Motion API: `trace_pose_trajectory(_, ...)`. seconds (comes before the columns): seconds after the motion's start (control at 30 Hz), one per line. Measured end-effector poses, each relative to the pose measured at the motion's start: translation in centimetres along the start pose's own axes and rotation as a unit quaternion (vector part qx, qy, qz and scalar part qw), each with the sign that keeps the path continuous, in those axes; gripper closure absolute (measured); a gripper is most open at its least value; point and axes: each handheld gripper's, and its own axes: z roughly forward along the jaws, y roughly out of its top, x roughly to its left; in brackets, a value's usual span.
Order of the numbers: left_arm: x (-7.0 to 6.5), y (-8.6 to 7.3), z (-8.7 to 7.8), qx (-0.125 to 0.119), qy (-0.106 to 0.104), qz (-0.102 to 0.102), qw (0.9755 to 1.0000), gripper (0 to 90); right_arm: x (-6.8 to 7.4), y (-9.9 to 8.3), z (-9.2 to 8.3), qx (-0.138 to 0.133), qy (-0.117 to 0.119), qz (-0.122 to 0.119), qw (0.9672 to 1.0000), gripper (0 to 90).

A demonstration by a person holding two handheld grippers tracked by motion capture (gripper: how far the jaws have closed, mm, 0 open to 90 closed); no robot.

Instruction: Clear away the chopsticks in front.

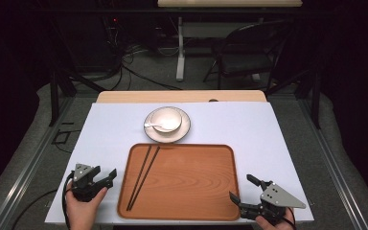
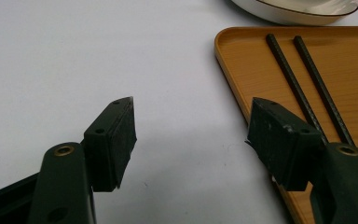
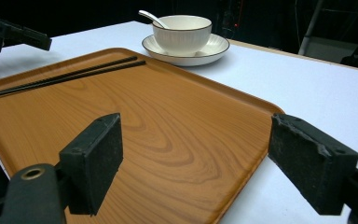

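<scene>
Left gripper [image 1: 103, 178] and right gripper [image 1: 243, 188] both have jaws spread, gripping nothing, flanking the near corners of a wood-grain tray [image 1: 187, 187] with rounded corners. Two black ribbed chopsticks [image 1: 143, 175] lie along the tray's left edge. Beyond its far edge, a white ribbed bowl [image 3: 182, 33] holding a spoon [image 3: 152, 18] sits on a saucer [image 3: 216, 46]

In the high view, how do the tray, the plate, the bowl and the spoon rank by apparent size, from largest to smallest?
1. tray
2. plate
3. bowl
4. spoon

All lie on the same table, so nearness hardly affects the order.
</scene>
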Motion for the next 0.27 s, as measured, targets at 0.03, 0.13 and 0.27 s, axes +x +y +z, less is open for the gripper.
trace_pose_trajectory(0.03, 0.0, 0.01, 0.02, 0.001, 0.0, 0.0, 1.0, 32.5, -0.01, -0.01, 0.01, 0.0, -0.001, 0.001, 1.0, 18.0)
trace_pose_trajectory(0.13, -0.02, 0.06, -0.03, 0.002, -0.001, 0.003, 1.0, 32.8, -0.04, -0.05, 0.01, 0.003, -0.001, 0.003, 1.0, 18.0)
trace_pose_trajectory(0.27, -0.15, 0.07, -0.22, 0.001, 0.001, 0.003, 1.0, 33.0, -0.03, -0.08, 0.0, 0.007, -0.002, 0.001, 1.0, 17.8)
